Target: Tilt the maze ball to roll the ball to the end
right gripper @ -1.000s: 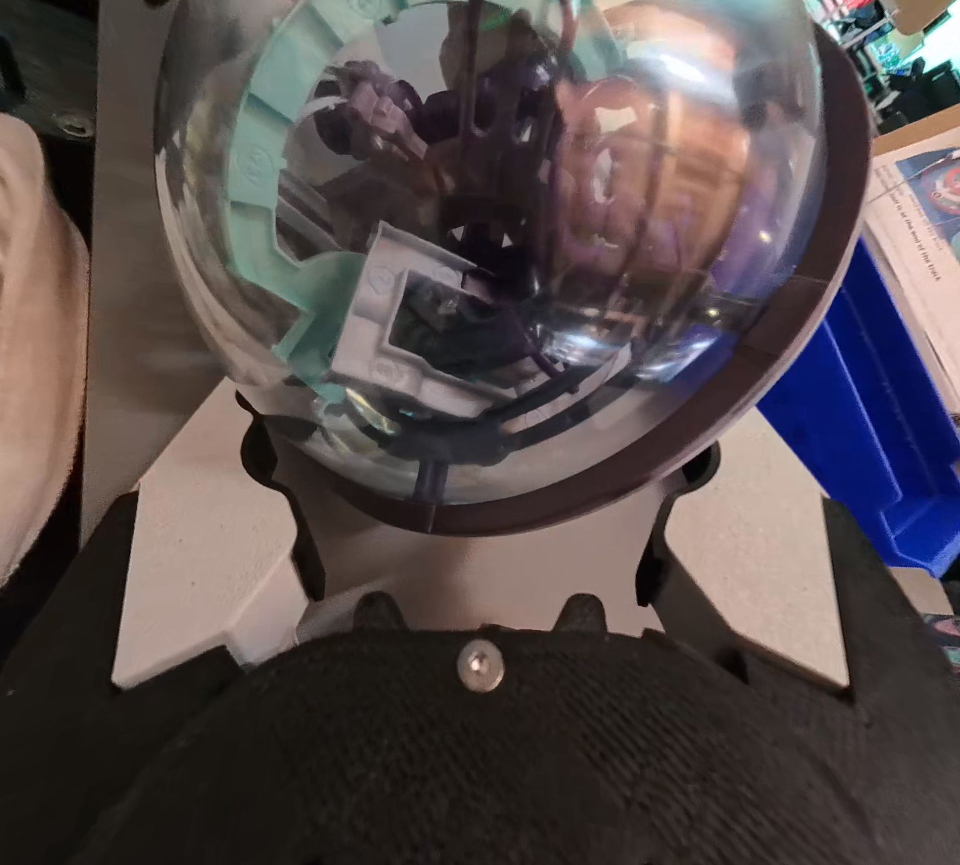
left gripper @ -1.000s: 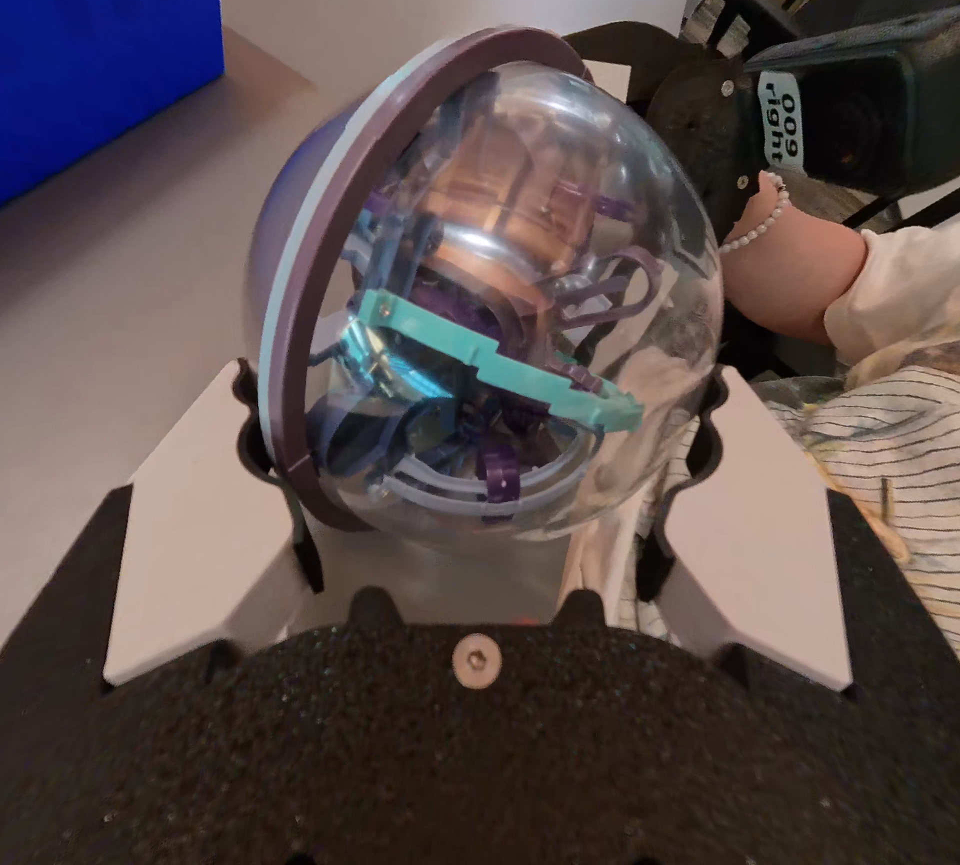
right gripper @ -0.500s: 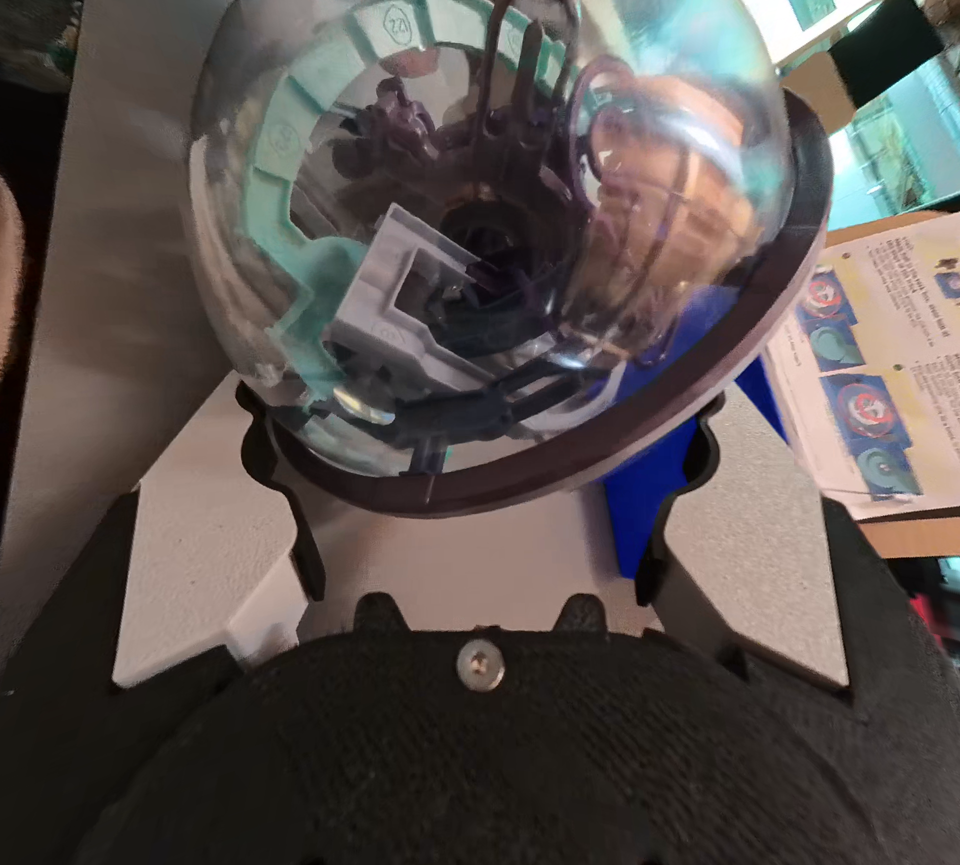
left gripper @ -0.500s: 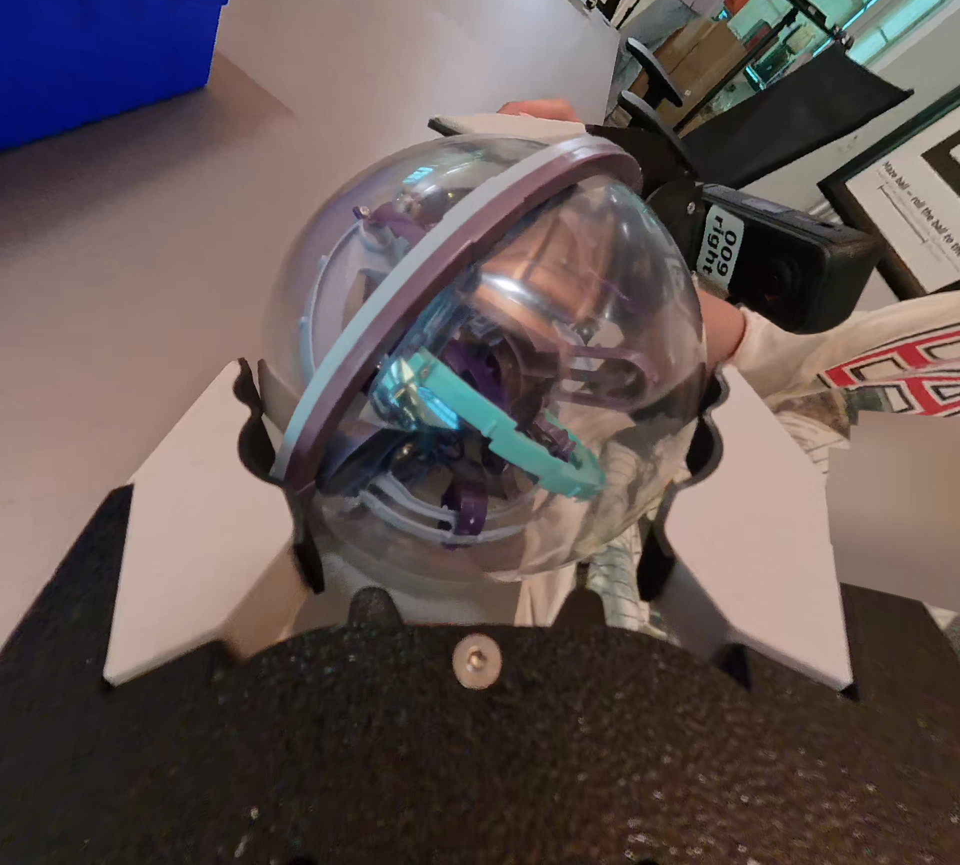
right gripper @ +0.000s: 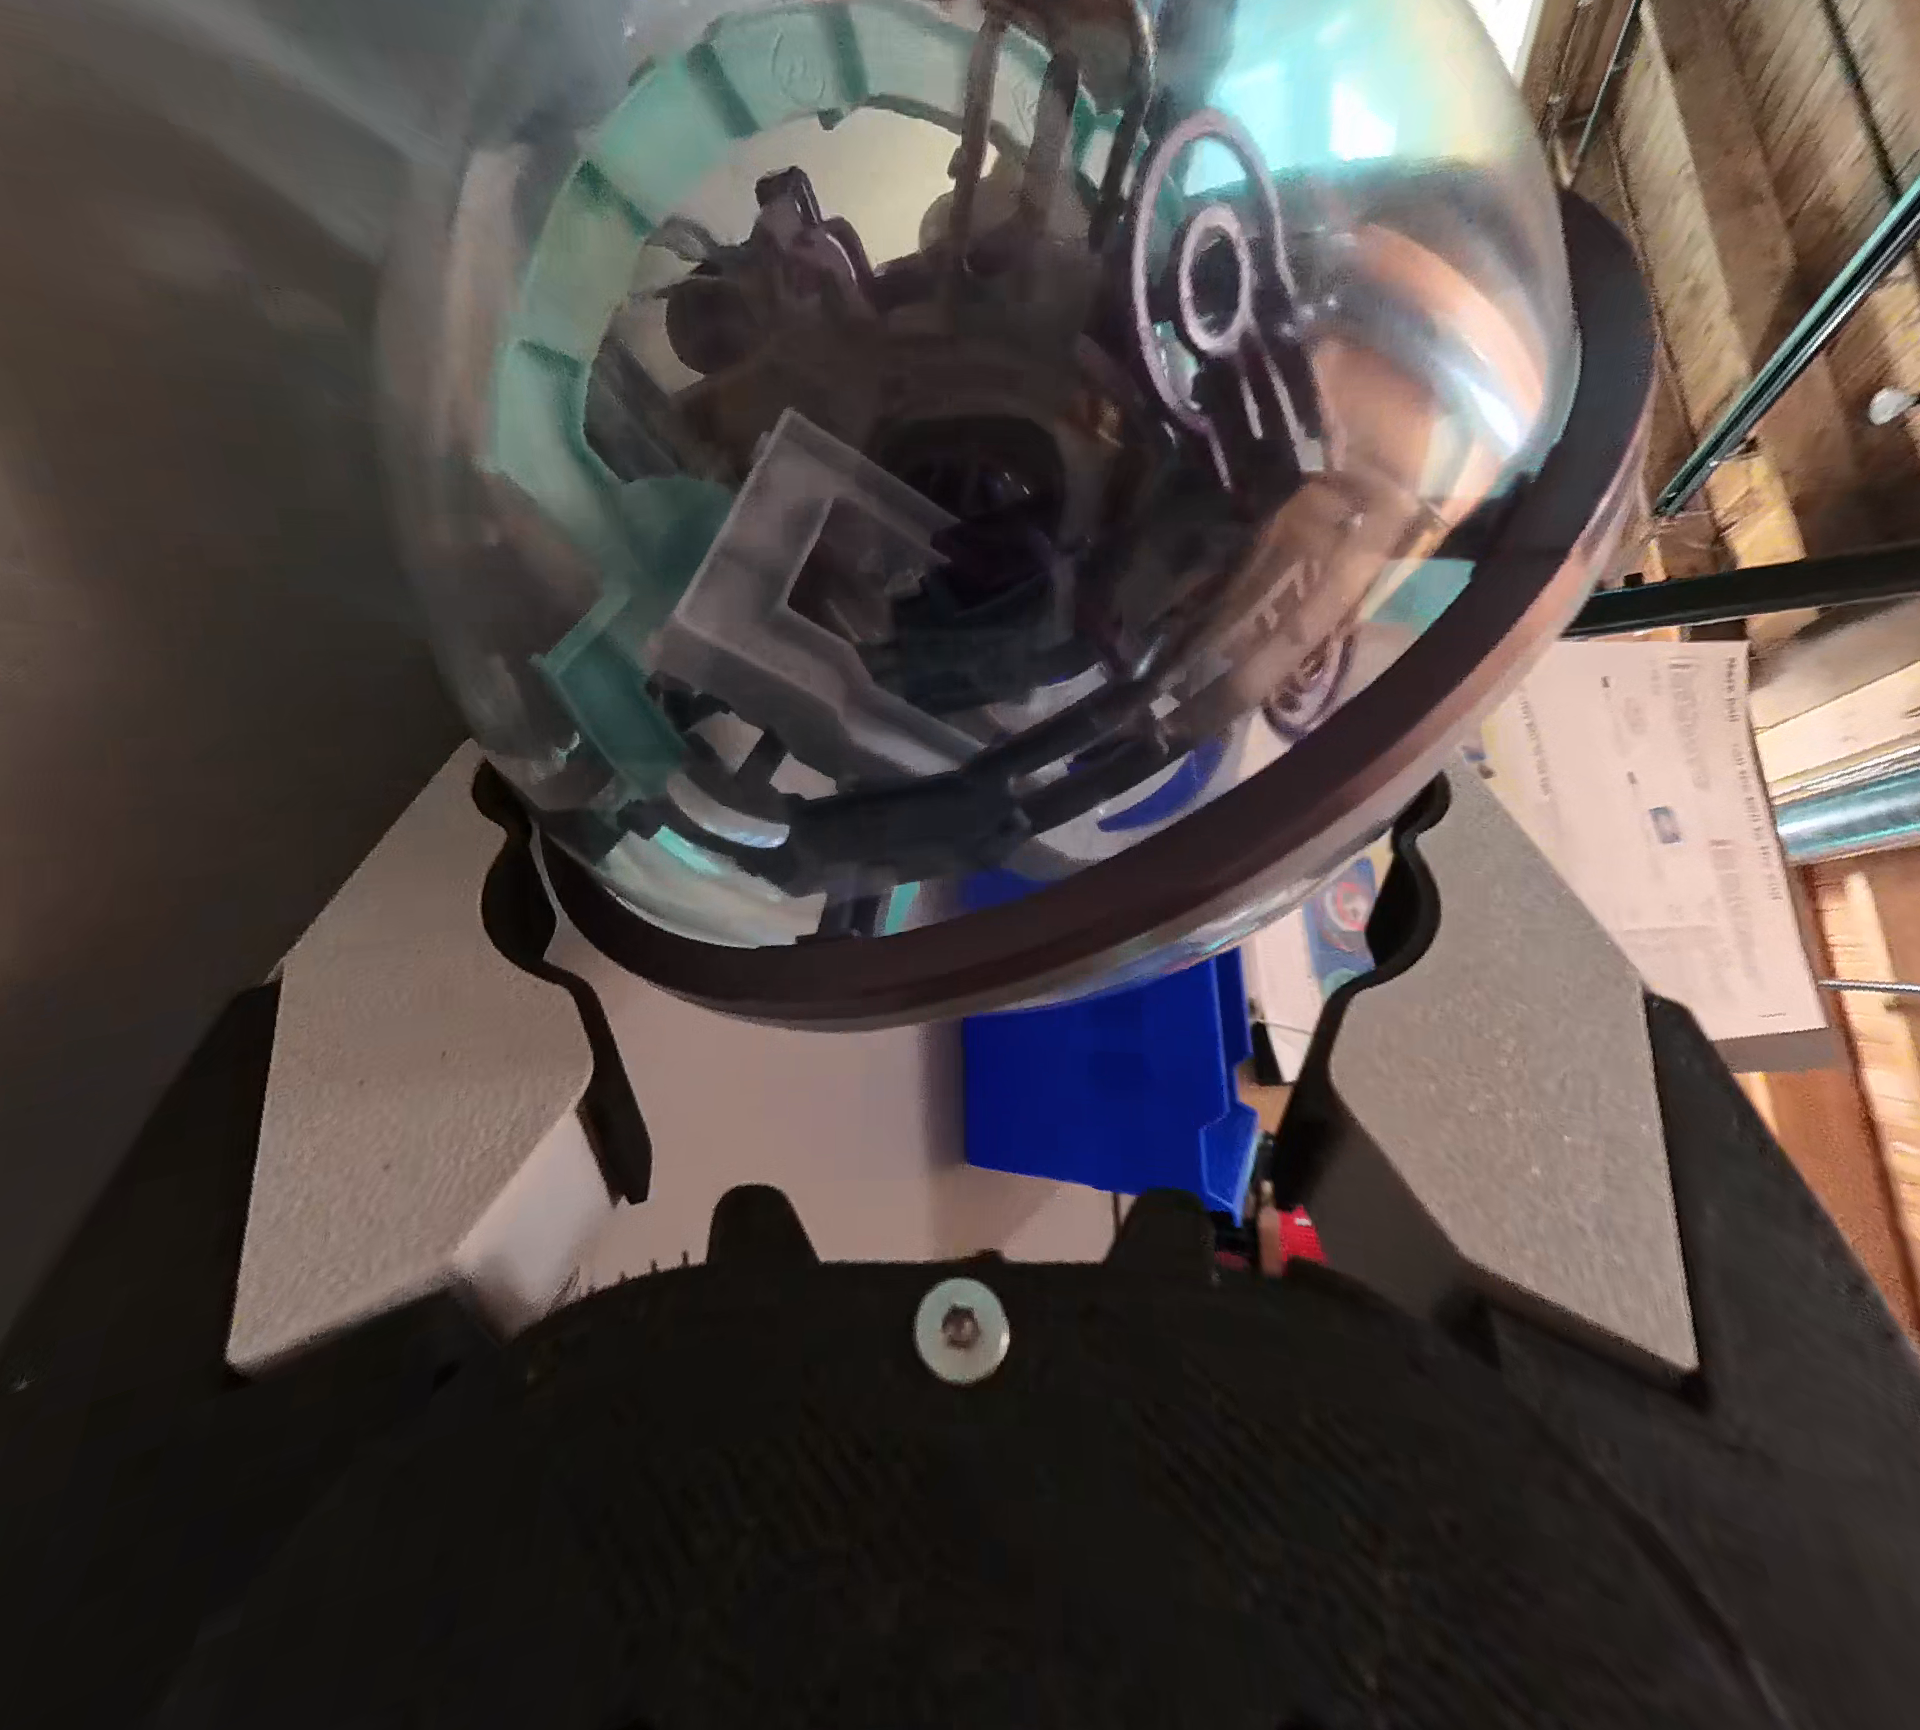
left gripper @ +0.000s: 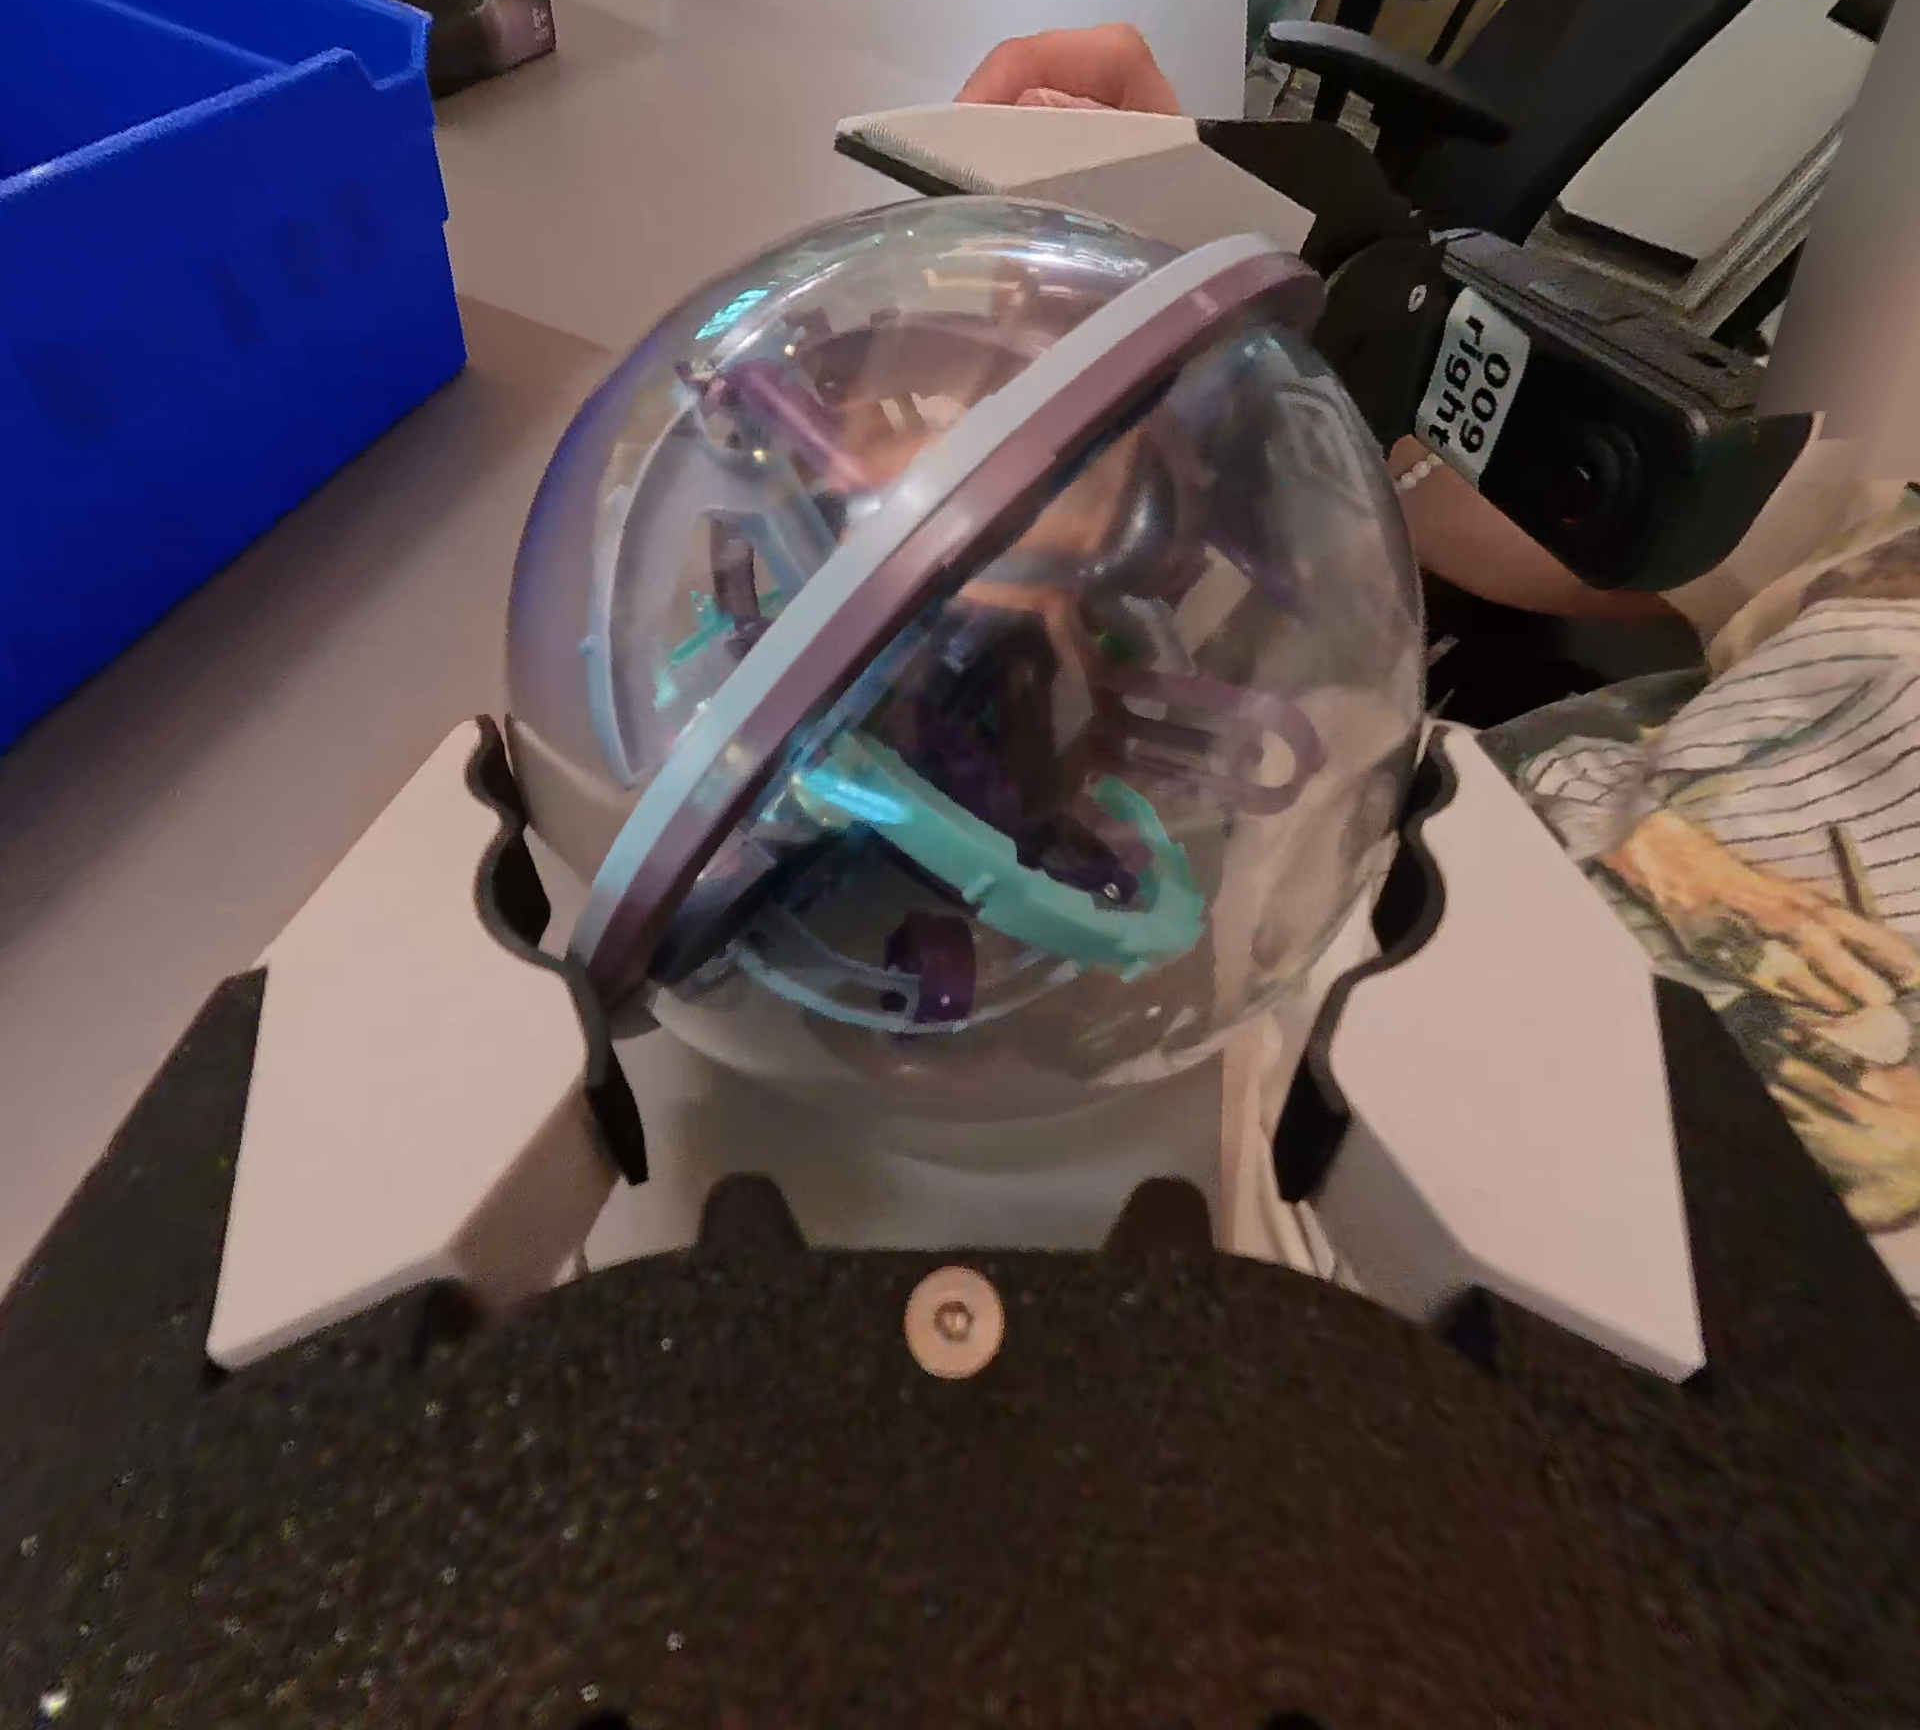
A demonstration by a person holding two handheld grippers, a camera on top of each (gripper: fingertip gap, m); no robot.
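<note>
The left wrist view is showing the bench (left gripper: 260, 745), a blue bin (left gripper: 208, 278) and the right gripper (left gripper: 1382, 309) behind the maze ball (left gripper: 966, 672). The right wrist view is tilting up past it. Both the left gripper (left gripper: 961, 797) and the right one are spread wide, clamping the sphere between them. Its purple band (left gripper: 935, 558) is lying flatter than a second ago.

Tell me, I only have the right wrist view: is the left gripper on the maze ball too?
Observer: Yes. The left gripper has its jaws against both sides of the maze ball.
Operator: Anything past the ball's top?
Observer: A hand shows just beyond it.
Operator: And farther back?
Observer: A black office chair stands beyond the hand, on the right.
</note>
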